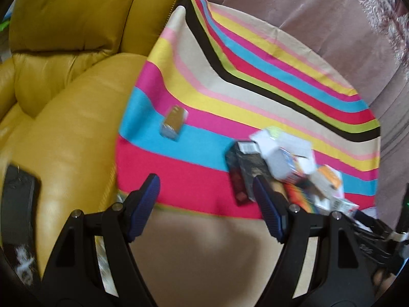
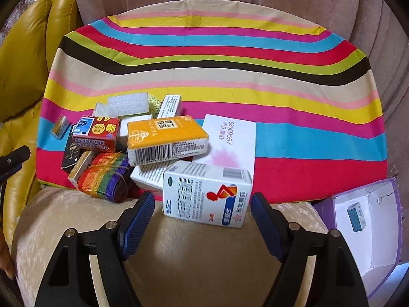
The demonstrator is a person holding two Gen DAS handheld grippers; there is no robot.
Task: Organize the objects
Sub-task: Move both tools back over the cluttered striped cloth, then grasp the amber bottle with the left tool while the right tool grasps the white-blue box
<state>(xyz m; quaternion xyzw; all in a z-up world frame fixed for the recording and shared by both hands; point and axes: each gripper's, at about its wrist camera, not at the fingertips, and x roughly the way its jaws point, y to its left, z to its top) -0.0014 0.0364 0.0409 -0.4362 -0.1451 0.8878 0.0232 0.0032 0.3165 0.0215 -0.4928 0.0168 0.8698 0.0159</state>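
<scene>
One medicine box (image 2: 207, 194) before hand-held gripper (image 2: 203, 213)

We are seeing a striped cloth (image 2: 230, 51) lying over a beige cushion (image 2: 199, 250). Ahead-left of the right gripper, boxes (image 2: 166, 138) are piling on it; one small box (image 1: 173, 121) is lying apart.

One striped cloth (image 2: 230, 51). One rainbow strap roll (image 2: 103, 176). One orange tissue pack (image 2: 166, 138). One red box (image 2: 95, 134). One white card (image 2: 232, 140). One purple box (image 2: 368, 232). One white foam block (image 2: 127, 105). Two yellow cushions (image 1: 71, 12).
</scene>
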